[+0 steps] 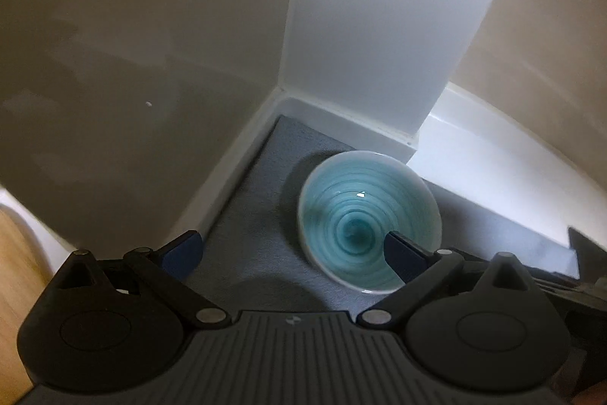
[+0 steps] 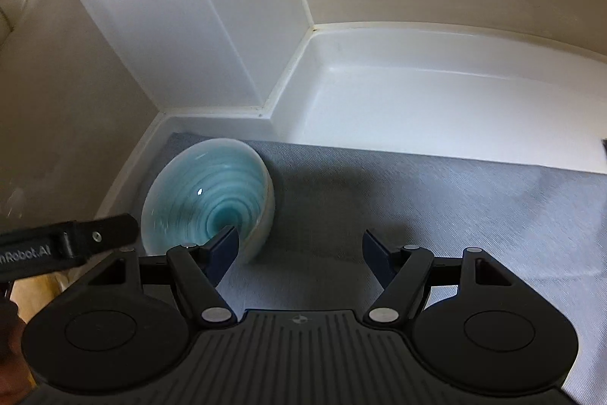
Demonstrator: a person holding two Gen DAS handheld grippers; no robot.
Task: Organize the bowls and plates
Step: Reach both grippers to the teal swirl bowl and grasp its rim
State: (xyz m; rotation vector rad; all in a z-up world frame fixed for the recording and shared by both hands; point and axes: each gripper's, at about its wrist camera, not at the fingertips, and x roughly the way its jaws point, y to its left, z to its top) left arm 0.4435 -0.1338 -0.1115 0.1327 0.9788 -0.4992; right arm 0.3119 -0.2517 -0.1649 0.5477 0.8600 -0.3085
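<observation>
One bowl (image 1: 370, 211) with a teal spiral inside and a pale rim stands upright on a grey mat (image 1: 258, 200), close to a white corner. My left gripper (image 1: 292, 251) is open above the mat; its right fingertip (image 1: 398, 253) overlaps the bowl's inside in the picture and its left one is well clear. In the right wrist view the bowl (image 2: 205, 192) sits at the mat's far left. My right gripper (image 2: 299, 251) is open over bare mat (image 2: 436, 207), with its left fingertip (image 2: 224, 247) just in front of the bowl's near rim. Neither gripper holds anything.
A white ledge (image 2: 417, 101) runs behind the mat, with a white column (image 1: 379, 25) and beige walls around it. Part of the left gripper's black body (image 2: 76, 240) reaches in at the left. Wood (image 1: 15, 272) shows at the far left below the ledge.
</observation>
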